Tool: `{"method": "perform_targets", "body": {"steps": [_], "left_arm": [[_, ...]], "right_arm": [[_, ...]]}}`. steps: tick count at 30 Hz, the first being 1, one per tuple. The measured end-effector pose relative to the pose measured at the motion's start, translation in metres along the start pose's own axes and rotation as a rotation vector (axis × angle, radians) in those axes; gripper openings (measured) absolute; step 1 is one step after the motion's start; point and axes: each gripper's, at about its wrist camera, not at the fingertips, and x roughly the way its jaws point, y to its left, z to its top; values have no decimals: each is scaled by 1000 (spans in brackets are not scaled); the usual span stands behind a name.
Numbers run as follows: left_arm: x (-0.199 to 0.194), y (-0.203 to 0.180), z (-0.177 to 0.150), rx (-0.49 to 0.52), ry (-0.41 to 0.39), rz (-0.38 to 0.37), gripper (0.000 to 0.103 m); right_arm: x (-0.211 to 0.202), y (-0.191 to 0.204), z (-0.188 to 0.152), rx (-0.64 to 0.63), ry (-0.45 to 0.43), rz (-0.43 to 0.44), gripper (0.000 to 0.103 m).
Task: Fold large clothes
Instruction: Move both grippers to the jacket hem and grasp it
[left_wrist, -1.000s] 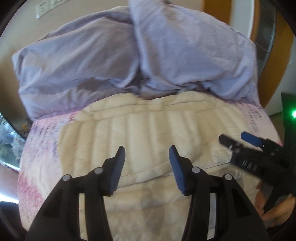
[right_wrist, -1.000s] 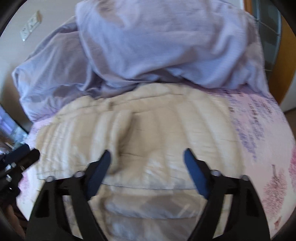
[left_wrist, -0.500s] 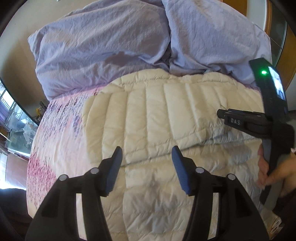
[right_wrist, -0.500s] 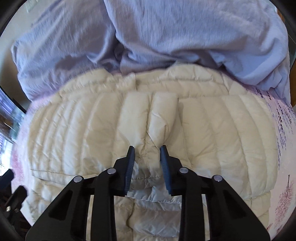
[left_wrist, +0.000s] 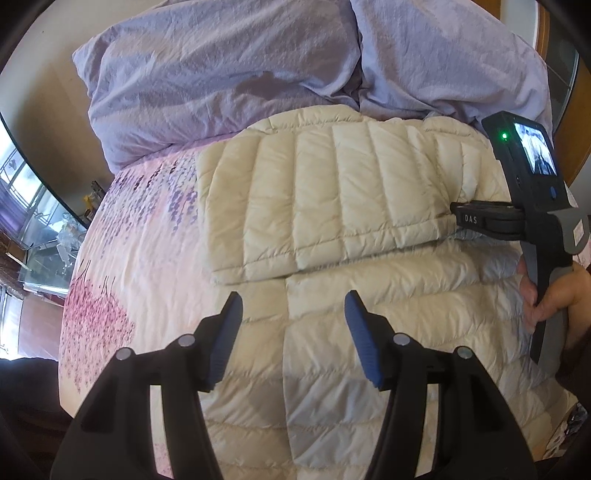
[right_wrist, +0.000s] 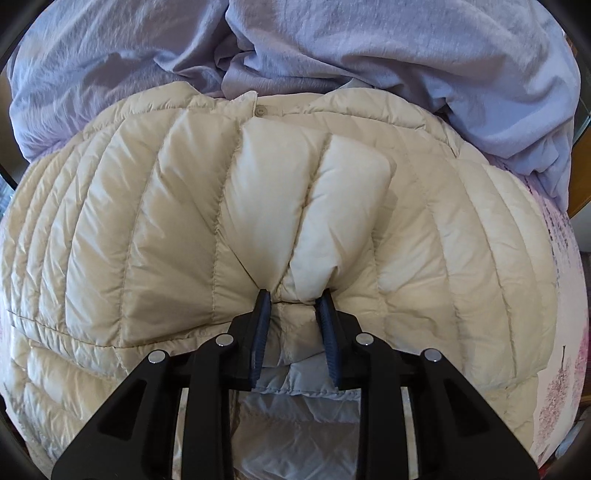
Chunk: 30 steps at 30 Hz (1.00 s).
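A cream quilted down jacket (left_wrist: 332, 192) lies on the bed with its far part folded over the near part. My left gripper (left_wrist: 293, 332) is open and empty, held above the jacket's near layer. My right gripper (right_wrist: 293, 299) is shut on the hem of the folded layer (right_wrist: 299, 236), which bunches between its fingers. In the left wrist view the right gripper (left_wrist: 458, 216) grips the folded layer's right edge, with the person's hand (left_wrist: 554, 299) on its handle.
A crumpled lilac duvet (left_wrist: 258, 66) is piled at the far side of the bed, touching the jacket's far edge. The pink floral bedsheet (left_wrist: 122, 258) shows to the left. A window and floor clutter (left_wrist: 44, 229) lie beyond the bed's left edge.
My right gripper closed from wide open onto the folded layer's hem. My left gripper drew back and up, staying open, so more of the bed and jacket shows.
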Motion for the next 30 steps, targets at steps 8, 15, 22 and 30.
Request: {"method": "perform_targets", "body": {"steps": [8,15,22,30], "left_arm": [[-4,4,-14,6,9,2,65],[-7,13,-32,2,33,-2,66],[-17,39,-66,-52,62,-1,67],[-22,71,-111,-122,119,8,67]], "right_arm": [[-16,-11,-1,46,5,12,61],[-59,-51,-21,84,-47,37,68],[-91,-104,-64,117,-50,32,73],[-104,-169,-141,164,55,-8,73]]}}
